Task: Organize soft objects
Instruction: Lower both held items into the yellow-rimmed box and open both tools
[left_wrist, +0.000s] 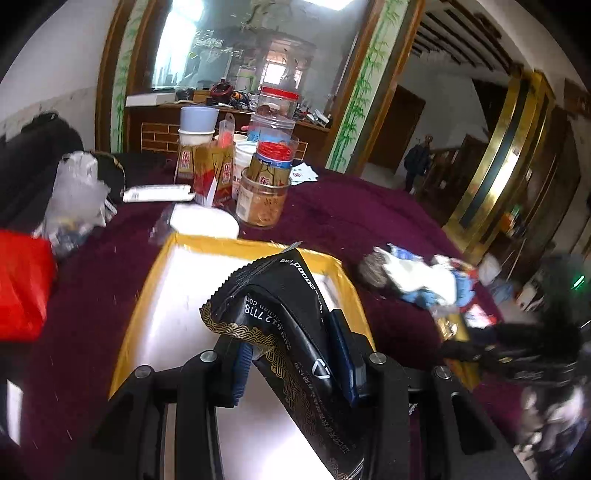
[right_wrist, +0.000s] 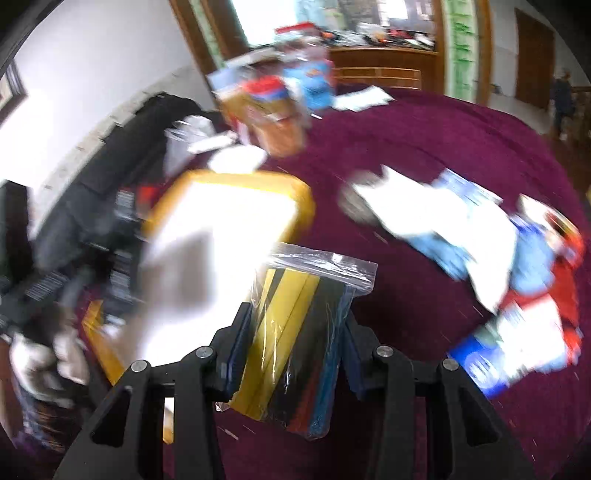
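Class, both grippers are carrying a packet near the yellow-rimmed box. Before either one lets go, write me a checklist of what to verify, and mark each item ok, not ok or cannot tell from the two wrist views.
1. Left gripper firmly shut on the black sachet: ok.
2. Black sachet over the yellow-rimmed box: ok, the white floor shows beneath it.
3. Right gripper firmly shut on the clear zip bag: ok.
4. Zip bag over the box: not ok, it hangs over the maroon cloth beside the rim.
5. Box floor free where the packets would land: cannot tell, glare and blur.
6. Loose pile of packets clear of both grippers: ok.
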